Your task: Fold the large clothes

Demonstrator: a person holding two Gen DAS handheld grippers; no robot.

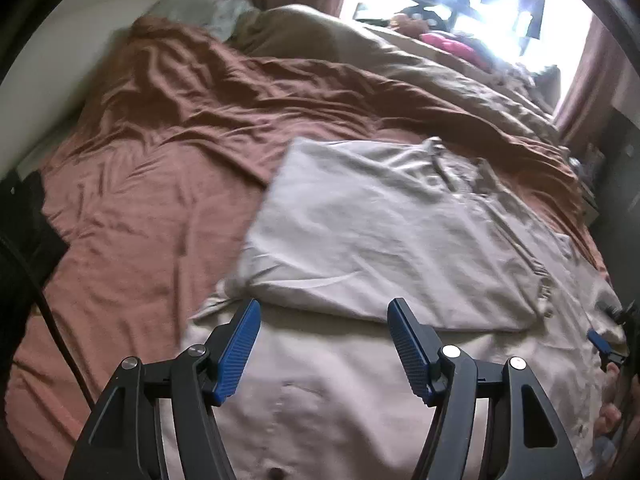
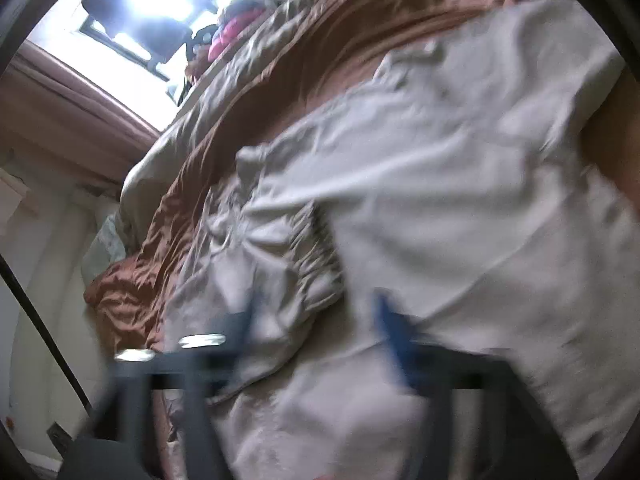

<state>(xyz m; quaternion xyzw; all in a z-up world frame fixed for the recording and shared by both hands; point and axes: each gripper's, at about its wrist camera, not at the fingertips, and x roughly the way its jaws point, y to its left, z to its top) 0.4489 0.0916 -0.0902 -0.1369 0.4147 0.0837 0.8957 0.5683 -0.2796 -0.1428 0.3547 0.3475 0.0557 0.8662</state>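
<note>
The left gripper (image 1: 324, 312) has its blue fingers (image 1: 240, 344) spread wide above the pale shirt (image 1: 380, 232) on the bed (image 1: 132, 200), pinching nothing. The right gripper (image 2: 316, 320) is blurry, fingers spread too.

The left claw (image 1: 324, 312) hangs open over a pale shirt (image 1: 380, 248) part-folded on the rust-brown bedsheet (image 1: 160, 152).

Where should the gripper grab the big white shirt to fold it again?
Probably at the near left corner of the folded flap on the white shirt. That corner lies loose and a little raised on the rust-brown bedsheet, just ahead of the open left gripper. Come in low from the near side and pinch both layers.
</note>
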